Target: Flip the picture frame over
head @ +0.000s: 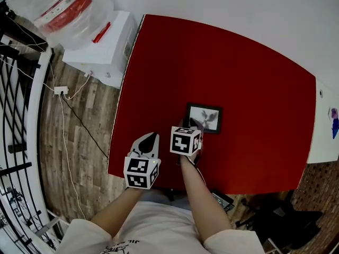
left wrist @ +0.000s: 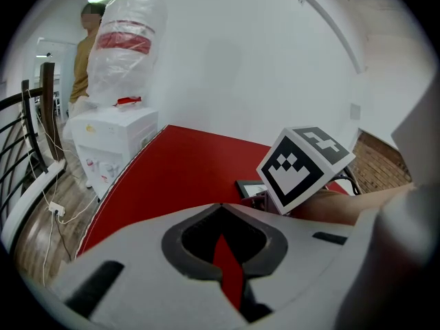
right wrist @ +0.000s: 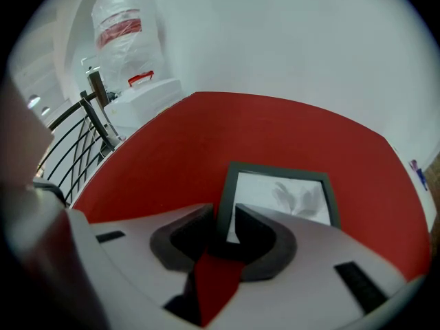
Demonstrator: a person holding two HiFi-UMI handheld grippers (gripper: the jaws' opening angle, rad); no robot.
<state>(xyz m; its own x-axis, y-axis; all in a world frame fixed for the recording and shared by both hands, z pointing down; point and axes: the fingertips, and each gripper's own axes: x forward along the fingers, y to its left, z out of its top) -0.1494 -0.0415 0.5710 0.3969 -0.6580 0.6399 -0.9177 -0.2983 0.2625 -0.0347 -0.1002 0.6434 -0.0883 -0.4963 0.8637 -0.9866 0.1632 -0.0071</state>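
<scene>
Picture frame (head: 204, 118) lies flat and face up on the red table (head: 238, 73), somewhat nearer the table's edge by the person than its far edge by the wall. It has a dark rim around a pale picture with a dark, feathery figure.

The right gripper (head: 192, 124) points steeply down over the table at the frame's near left corner. In the right gripper view its jaws stand apart (right wrist: 225, 215), one on each side of the left rail of the frame (right wrist: 275, 192). The outer jaw is over bare red table and the inner one over the glass. The pads do not look pressed against the rail.

The left gripper (head: 150, 139) hovers over the table close to its near edge, beside the right one and clear of the frame. In the left gripper view its jaws are together (left wrist: 221, 208) with nothing held, and only a sliver of red table shows behind them. The right gripper's marker cube (left wrist: 306, 165) stands just ahead of it.

Off the table's left side a white water dispenser (head: 103, 46) stands on the wooden floor, with a wrapped bottle (head: 58, 7) on top.
</scene>
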